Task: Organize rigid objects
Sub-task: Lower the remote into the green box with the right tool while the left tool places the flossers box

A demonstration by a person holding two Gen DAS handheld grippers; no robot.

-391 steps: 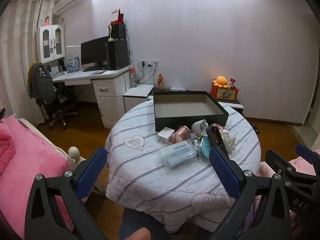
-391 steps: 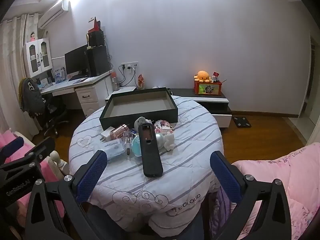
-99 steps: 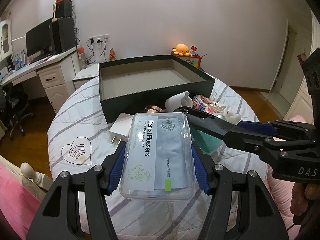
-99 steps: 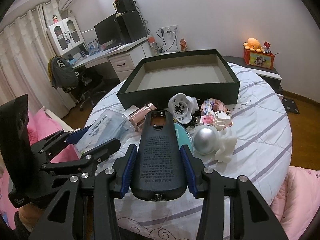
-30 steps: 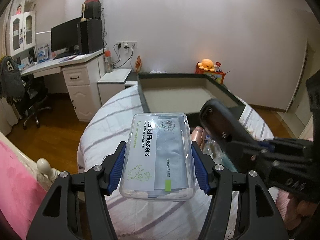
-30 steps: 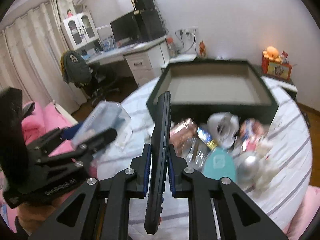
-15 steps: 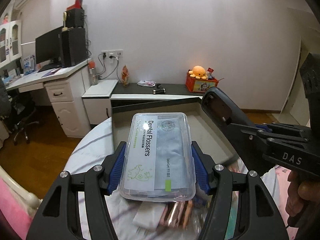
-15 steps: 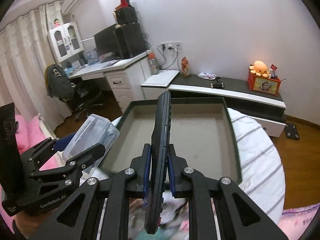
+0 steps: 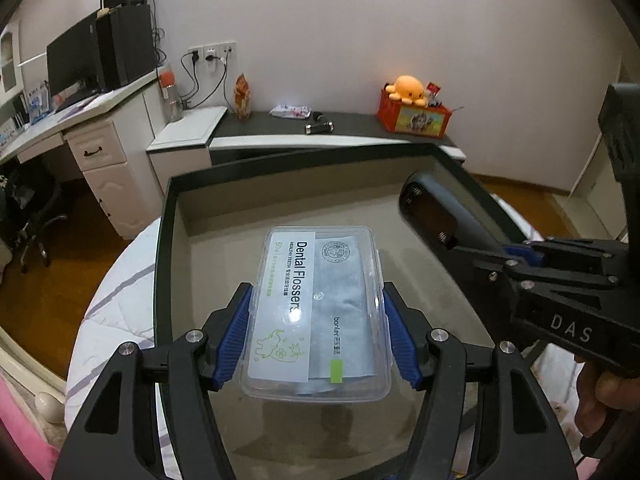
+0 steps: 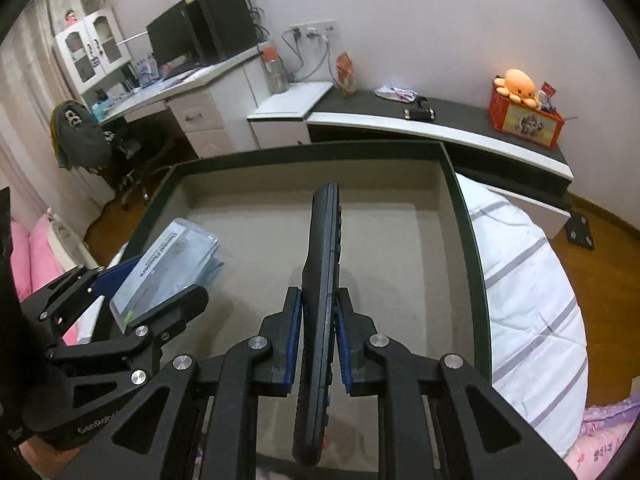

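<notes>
My left gripper is shut on a clear plastic box of dental flossers and holds it over the inside of the dark open tray. My right gripper is shut on a black remote-like device, turned on its edge, also over the tray. The device also shows at the right in the left wrist view. The flosser box also shows at the left in the right wrist view. The tray floor below both is bare.
The tray stands on a round table with a white striped cloth. Behind are a low dark shelf with an orange plush octopus, a white desk with a monitor, and an office chair. Pink bedding lies at the left.
Both grippers have moved forward and lower over the tray, each keeping its object. The loose items on the table have dropped out of view.
</notes>
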